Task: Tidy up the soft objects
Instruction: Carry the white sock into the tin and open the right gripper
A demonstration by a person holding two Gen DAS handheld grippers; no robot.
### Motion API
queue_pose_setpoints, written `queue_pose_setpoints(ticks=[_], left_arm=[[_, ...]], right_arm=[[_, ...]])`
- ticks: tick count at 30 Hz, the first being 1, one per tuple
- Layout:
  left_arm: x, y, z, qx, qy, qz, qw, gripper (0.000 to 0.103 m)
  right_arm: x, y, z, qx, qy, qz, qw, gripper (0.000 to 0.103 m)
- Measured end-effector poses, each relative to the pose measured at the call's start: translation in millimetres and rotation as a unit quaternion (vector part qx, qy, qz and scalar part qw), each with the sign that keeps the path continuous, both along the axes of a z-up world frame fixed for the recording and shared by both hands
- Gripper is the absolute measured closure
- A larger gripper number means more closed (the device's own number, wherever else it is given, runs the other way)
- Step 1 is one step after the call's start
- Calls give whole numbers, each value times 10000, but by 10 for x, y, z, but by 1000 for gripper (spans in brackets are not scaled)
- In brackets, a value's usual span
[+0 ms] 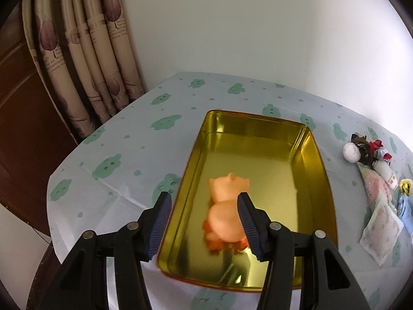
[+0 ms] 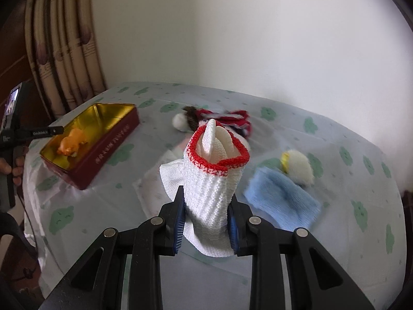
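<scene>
An orange plush toy (image 1: 225, 214) lies inside the gold-lined tin box (image 1: 258, 139). My left gripper (image 1: 205, 222) hangs open above the box's near end, its pads apart and touching nothing. In the right wrist view my right gripper (image 2: 207, 215) is shut on a rolled white knitted glove with a red cuff (image 2: 214, 175), held above the table. The same tin box (image 2: 118, 139), red outside, stands at the left with the orange toy (image 2: 72, 142) in it.
On the cloud-print tablecloth (image 2: 361, 219) lie a blue cloth (image 2: 281, 199), a white and yellow fluffy item (image 2: 299, 166), a white pompom (image 2: 179, 122) and a red striped knit (image 2: 232, 117). A hand (image 2: 15, 165) holds the other gripper at the left. Curtain and wall stand behind.
</scene>
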State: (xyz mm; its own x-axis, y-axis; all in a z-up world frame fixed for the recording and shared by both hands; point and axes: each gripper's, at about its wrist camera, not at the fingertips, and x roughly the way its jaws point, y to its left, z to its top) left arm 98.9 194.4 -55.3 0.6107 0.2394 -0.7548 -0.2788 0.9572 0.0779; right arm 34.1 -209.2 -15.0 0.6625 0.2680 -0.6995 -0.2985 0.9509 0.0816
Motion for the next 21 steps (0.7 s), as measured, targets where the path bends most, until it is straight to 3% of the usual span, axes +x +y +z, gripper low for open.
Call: queue_pose_setpoints(ticks=[11, 21], left_arm=[[-218, 176, 18, 47, -267, 240, 9993, 49], [-318, 317, -38, -221, -285, 383, 9986, 49]], right_arm=[[267, 960, 195, 113, -42, 981, 9951, 77], [681, 1929, 160, 187, 166, 1631, 9863, 77]])
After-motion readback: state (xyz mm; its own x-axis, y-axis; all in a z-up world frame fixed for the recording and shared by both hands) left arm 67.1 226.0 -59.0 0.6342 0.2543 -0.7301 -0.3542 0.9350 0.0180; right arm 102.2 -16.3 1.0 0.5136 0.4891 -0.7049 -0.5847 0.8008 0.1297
